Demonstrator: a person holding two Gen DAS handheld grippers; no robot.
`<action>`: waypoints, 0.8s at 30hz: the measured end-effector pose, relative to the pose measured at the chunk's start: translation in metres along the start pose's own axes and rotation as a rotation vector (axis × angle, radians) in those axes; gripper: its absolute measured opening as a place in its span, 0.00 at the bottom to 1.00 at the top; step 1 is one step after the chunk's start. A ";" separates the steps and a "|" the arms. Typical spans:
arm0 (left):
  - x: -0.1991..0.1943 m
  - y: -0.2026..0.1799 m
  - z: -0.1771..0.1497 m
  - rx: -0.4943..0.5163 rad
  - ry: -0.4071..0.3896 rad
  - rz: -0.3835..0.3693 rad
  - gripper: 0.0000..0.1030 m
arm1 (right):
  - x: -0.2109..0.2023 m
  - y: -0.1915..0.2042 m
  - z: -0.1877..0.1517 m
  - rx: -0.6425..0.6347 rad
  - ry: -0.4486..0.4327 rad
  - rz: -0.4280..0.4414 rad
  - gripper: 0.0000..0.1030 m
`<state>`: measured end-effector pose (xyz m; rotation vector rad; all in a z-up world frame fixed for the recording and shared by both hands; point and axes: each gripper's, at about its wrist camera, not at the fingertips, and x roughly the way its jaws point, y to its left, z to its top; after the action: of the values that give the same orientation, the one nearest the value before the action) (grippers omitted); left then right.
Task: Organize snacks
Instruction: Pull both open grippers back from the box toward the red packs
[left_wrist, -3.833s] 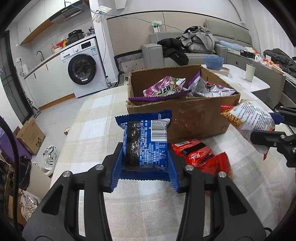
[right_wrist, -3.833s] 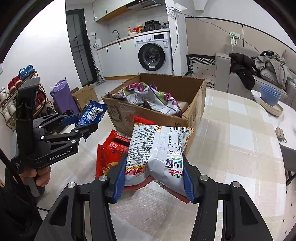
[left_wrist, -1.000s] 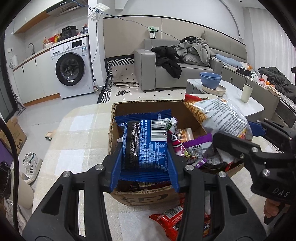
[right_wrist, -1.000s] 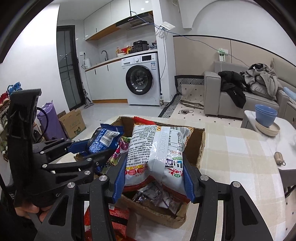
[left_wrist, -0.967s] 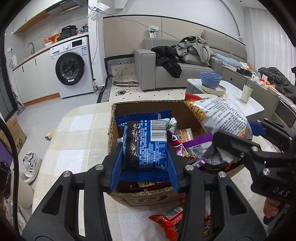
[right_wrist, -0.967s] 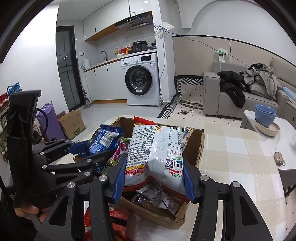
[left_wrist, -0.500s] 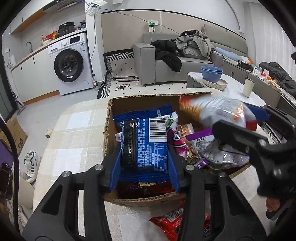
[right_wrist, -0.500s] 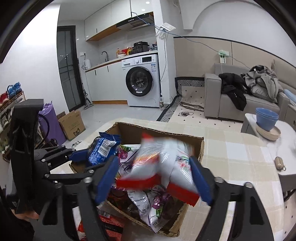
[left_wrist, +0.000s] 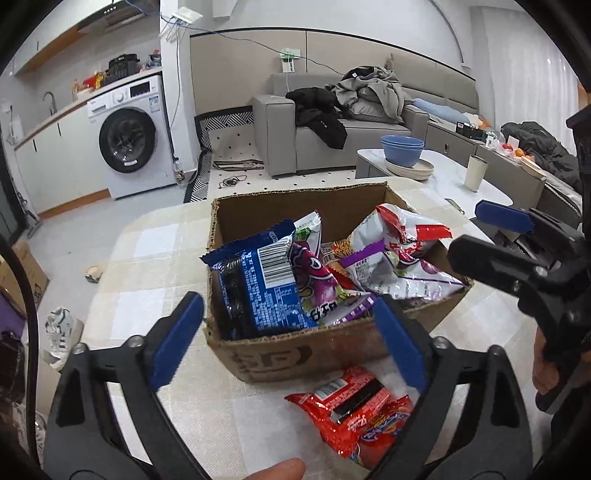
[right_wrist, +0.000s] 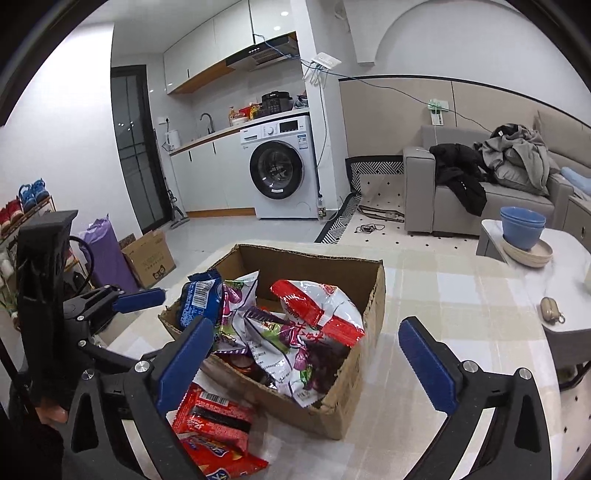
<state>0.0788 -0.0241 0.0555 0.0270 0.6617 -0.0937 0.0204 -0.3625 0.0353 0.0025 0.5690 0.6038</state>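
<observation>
**Snacks heaped in the box; red packets left outside.**
The blue packet (left_wrist: 258, 291) and white bag (right_wrist: 317, 310) lie piled in the cardboard box (left_wrist: 295, 354); red packets (left_wrist: 354, 410) rest on the tabletop (right_wrist: 461, 295). My left gripper (left_wrist: 288, 339) and right gripper (right_wrist: 306, 362) hang released, fingers spread; I judge reaching low could nudge the box or topple the heap.

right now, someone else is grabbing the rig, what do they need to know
Left gripper: open, empty, just in front of the cardboard box.
Right gripper: open, empty, over the box's near corner.
Done: blue snack packet stands in the box's left end; white-and-red chip bag lies on top of the purple packets.
Left: two red snack packets on the checked tablecloth in front of the box need boxing.
</observation>
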 end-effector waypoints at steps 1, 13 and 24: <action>-0.004 -0.001 -0.002 0.001 -0.003 0.000 0.99 | -0.003 0.000 -0.001 0.004 0.000 0.002 0.99; -0.048 0.004 -0.043 -0.025 0.017 0.028 0.99 | -0.027 0.004 -0.016 0.026 0.013 0.029 1.00; -0.079 0.027 -0.071 -0.080 0.031 0.049 0.99 | -0.040 0.003 -0.047 0.058 0.072 0.033 1.00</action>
<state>-0.0236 0.0125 0.0478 -0.0322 0.6946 -0.0193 -0.0323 -0.3890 0.0166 0.0451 0.6573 0.6209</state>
